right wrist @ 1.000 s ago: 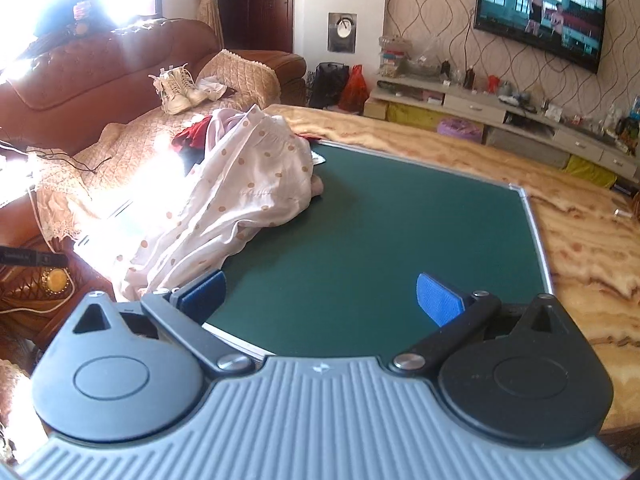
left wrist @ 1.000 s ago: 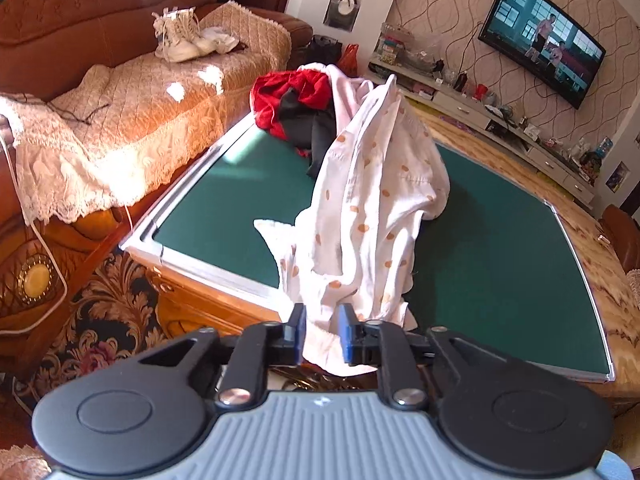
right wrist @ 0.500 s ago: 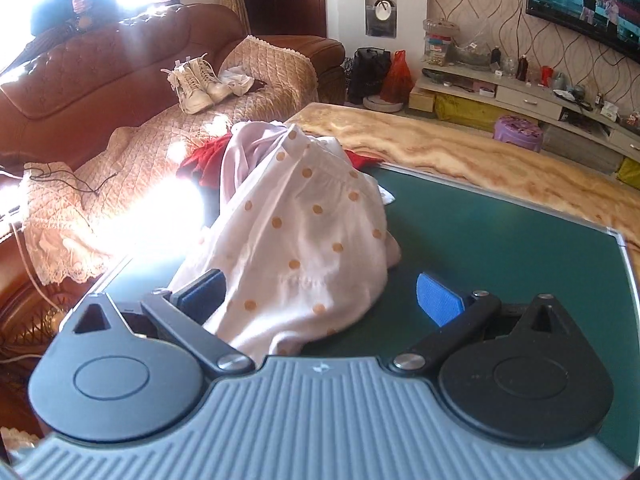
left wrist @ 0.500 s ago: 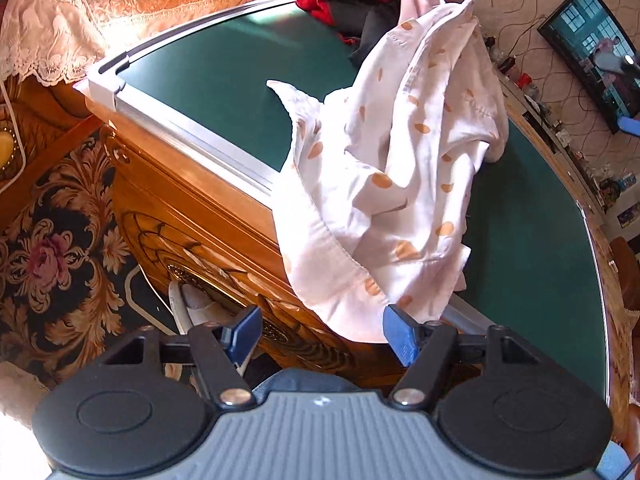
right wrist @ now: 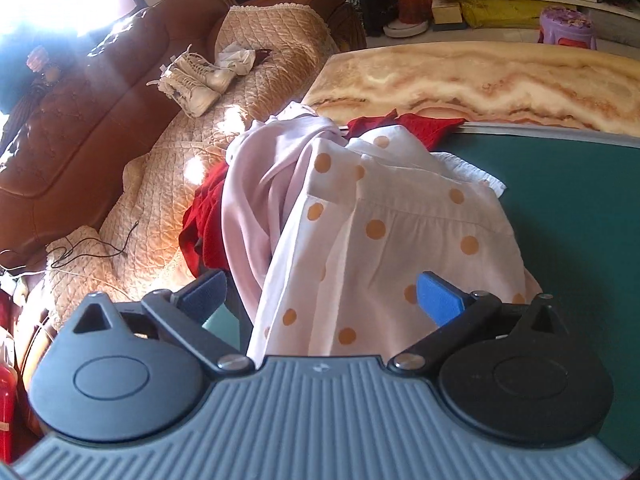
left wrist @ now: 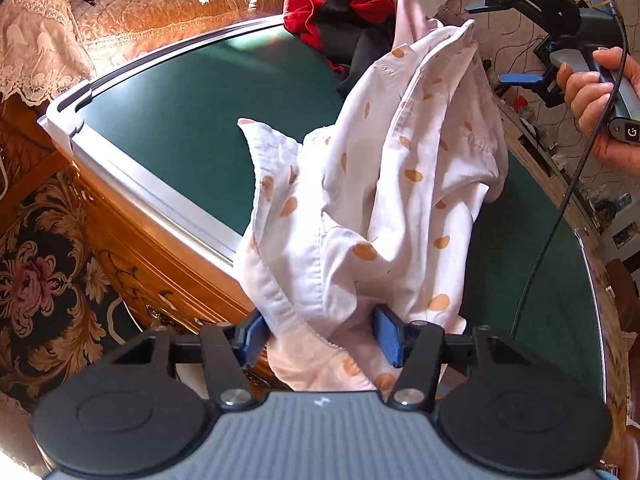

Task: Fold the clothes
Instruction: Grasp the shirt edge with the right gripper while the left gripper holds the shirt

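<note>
A white garment with orange dots (left wrist: 400, 184) lies heaped on the green table mat (left wrist: 180, 100), and its hem hangs over the near edge. My left gripper (left wrist: 320, 334) is at that hem. Its jaws are closing with the bunched hem between the blue pads, which do not clamp it. In the right wrist view the same garment (right wrist: 400, 232) rests against a pale pink cloth (right wrist: 256, 200) and a red garment (right wrist: 424, 128). My right gripper (right wrist: 320, 296) hovers wide open over the heap's top. It also shows in the left wrist view (left wrist: 496, 42), held by a hand.
A brown sofa with a quilted cover (right wrist: 180, 184) stands left of the table, with white shoes (right wrist: 192, 84) on it. The carved wooden table side (left wrist: 160, 252) and a patterned carpet (left wrist: 40, 280) lie below the left gripper. A black cable (left wrist: 560, 216) hangs from the right gripper.
My left gripper dropped to the table's near edge and opened, and the hem now sits between its jaws. My right gripper swung left across the mat to the heap.
</note>
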{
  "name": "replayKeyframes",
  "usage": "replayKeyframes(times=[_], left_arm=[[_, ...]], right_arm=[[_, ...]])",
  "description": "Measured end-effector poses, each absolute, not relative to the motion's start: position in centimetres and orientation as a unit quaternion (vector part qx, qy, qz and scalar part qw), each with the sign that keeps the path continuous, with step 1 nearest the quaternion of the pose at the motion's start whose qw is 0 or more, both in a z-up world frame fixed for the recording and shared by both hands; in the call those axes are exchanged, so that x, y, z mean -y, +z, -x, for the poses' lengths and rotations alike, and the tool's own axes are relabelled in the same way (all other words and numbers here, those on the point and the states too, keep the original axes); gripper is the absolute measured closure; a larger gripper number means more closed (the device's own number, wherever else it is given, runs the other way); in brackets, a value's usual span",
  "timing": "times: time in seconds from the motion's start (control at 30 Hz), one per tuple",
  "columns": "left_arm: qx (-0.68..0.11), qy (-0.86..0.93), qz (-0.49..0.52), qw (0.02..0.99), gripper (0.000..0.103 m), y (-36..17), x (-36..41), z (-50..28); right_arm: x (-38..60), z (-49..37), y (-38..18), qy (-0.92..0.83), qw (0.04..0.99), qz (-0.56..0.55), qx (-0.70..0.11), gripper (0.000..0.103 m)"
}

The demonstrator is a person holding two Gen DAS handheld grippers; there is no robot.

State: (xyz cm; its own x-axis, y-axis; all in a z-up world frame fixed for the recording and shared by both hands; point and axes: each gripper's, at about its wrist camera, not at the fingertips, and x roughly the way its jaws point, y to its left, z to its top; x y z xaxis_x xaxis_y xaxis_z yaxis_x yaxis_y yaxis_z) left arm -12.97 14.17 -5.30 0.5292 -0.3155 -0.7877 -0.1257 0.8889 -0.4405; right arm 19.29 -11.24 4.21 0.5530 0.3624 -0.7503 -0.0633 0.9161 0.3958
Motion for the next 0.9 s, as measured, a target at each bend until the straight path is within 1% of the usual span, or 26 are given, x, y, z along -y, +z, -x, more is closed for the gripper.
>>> replayKeyframes(times=[0.03, 0.07, 0.13, 0.2, 0.23, 0.27, 0.3, 0.43, 0.47, 0.5, 0.57, 0.63, 0.67, 0.73, 0.8, 0.9], left_arm=[[-0.481, -0.054, 0.229, 0.845, 0.045, -5.3, -14.1, 13.0], [-0.480, -0.053, 0.227, 0.846, 0.047, -5.3, -14.1, 13.1], [-0.479, -0.051, 0.224, 0.847, 0.048, -5.2, -14.0, 13.2], [-0.478, -0.051, 0.218, 0.850, 0.047, -5.0, -13.8, 13.4], [-0.476, -0.052, 0.215, 0.851, 0.047, -4.9, -13.7, 13.5], [-0.474, -0.053, 0.213, 0.853, 0.046, -4.8, -13.6, 13.5], [-0.473, -0.053, 0.211, 0.854, 0.045, -4.7, -13.5, 13.6], [-0.476, -0.051, 0.217, 0.850, 0.045, -5.0, -13.5, 13.3], [-0.476, -0.050, 0.218, 0.850, 0.045, -5.1, -13.5, 13.3], [-0.475, -0.049, 0.217, 0.851, 0.045, -5.1, -13.4, 13.3], [-0.475, -0.047, 0.220, 0.851, 0.046, -5.3, -13.4, 13.2], [-0.474, -0.045, 0.226, 0.850, 0.047, -5.4, -13.6, 13.2], [-0.474, -0.043, 0.230, 0.849, 0.051, -5.4, -13.7, 13.2], [-0.470, -0.041, 0.243, 0.847, 0.055, -5.6, -14.2, 13.4], [-0.467, -0.042, 0.263, 0.843, 0.062, -5.7, -14.9, 13.6], [-0.466, -0.043, 0.277, 0.839, 0.066, -5.7, -15.5, 13.8]], right_arm=[[10.9, -19.4, 4.2, 0.124, 0.868, -0.153, -0.457, 0.006], [10.5, -19.7, 4.2, 0.127, 0.868, -0.145, -0.457, 0.017], [10.2, -20.2, 4.0, 0.130, 0.864, -0.141, -0.466, 0.028], [10.0, -20.6, 3.7, 0.132, 0.859, -0.145, -0.473, 0.031], [9.9, -20.8, 3.6, 0.133, 0.858, -0.148, -0.473, 0.035], [9.9, -20.9, 3.5, 0.130, 0.858, -0.151, -0.473, 0.036], [10.0, -21.2, 3.4, 0.126, 0.857, -0.156, -0.475, 0.036], [9.8, -22.1, 2.9, 0.112, 0.853, -0.162, -0.484, 0.037], [9.6, -22.3, 2.7, 0.109, 0.852, -0.161, -0.486, 0.040], [9.5, -22.5, 2.6, 0.104, 0.853, -0.156, -0.488, 0.046], [9.3, -22.6, 2.2, 0.089, 0.852, -0.147, -0.494, 0.080], [9.4, -22.6, 1.7, 0.085, 0.850, -0.147, -0.498, 0.092], [9.6, -22.4, 1.6, 0.084, 0.852, -0.150, -0.495, 0.098], [10.3, -21.8, 1.7, 0.083, 0.856, -0.160, -0.485, 0.100], [11.5, -20.8, 2.1, 0.088, 0.860, -0.178, -0.471, 0.100], [14.1, -18.7, 3.1, 0.092, 0.865, -0.206, -0.447, 0.100]])
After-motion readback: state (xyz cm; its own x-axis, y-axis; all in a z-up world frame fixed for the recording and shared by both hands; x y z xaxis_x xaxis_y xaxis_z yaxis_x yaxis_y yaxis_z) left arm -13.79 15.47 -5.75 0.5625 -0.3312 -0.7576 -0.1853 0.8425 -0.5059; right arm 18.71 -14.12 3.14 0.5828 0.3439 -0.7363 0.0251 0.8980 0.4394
